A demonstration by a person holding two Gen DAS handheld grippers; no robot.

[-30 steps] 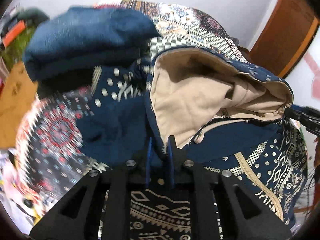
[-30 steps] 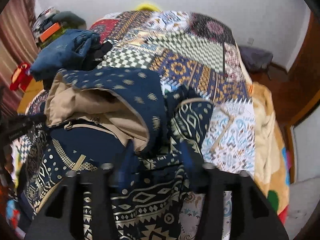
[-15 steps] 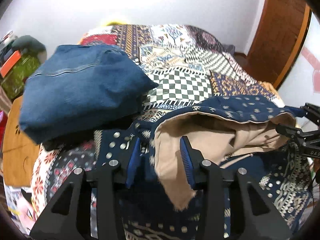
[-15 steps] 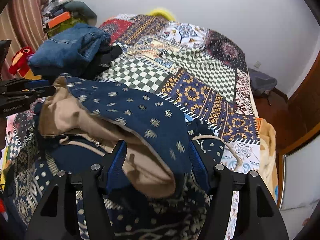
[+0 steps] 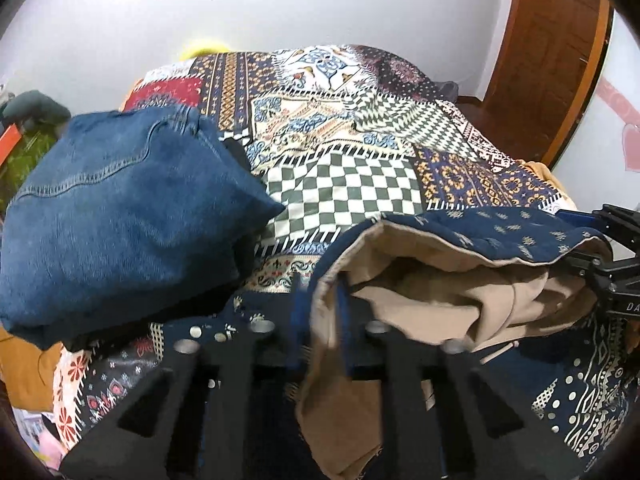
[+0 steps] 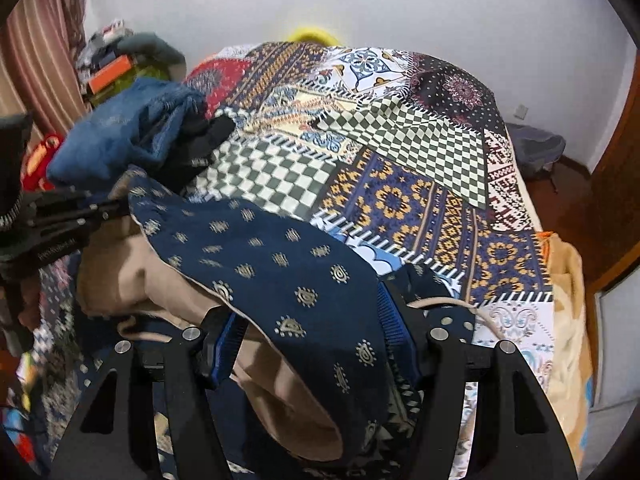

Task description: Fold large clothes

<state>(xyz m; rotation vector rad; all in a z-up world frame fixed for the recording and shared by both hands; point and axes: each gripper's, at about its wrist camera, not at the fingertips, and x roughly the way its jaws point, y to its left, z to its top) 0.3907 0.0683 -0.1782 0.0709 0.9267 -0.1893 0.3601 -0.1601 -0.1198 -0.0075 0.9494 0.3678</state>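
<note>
The left gripper (image 5: pixel 318 312) has just snapped closed, pinching the tan-lined edge of the big navy patterned garment (image 6: pixel 280 264). The right gripper (image 6: pixel 312 320) has its jaws closing in on a thick fold of it. The garment hangs over the patchwork bedspread (image 6: pixel 400 184), beside folded blue jeans (image 5: pixel 120 208).

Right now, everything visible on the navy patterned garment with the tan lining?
The navy garment is soft woven cloth printed with small gold motifs, tan lining exposed underneath. It lies bunched on the patchwork bedspread, one edge lifted. The left gripper, just closing, pinches one end; the right gripper straddles the other, thick fold between its jaws.
</note>
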